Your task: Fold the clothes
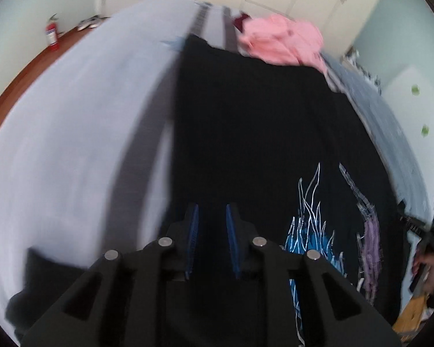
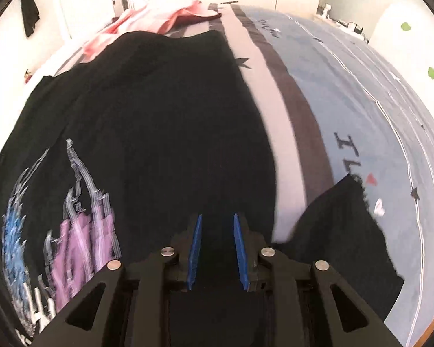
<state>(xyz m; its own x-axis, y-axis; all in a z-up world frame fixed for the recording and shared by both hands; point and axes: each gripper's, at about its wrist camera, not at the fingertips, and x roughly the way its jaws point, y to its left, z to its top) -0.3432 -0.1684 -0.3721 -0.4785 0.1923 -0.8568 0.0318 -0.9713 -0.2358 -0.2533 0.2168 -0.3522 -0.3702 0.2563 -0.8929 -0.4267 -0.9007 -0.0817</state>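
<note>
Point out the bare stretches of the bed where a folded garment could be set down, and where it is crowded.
Free: the pale bedspread left of the black T-shirt, past the grey stripe; also the blue lettered part of the cover, between the brown stripe and the far edge. Crowded: the middle under the shirt, and the far end, where the pink garment is heaped.

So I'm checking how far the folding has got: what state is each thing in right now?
Black shirt: spread flat on the bed, print up, not folded.
Pink garment: crumpled, unfolded, beyond the shirt.
Left tongs: slightly apart, holding nothing.
Right tongs: slightly apart, holding nothing.
</note>
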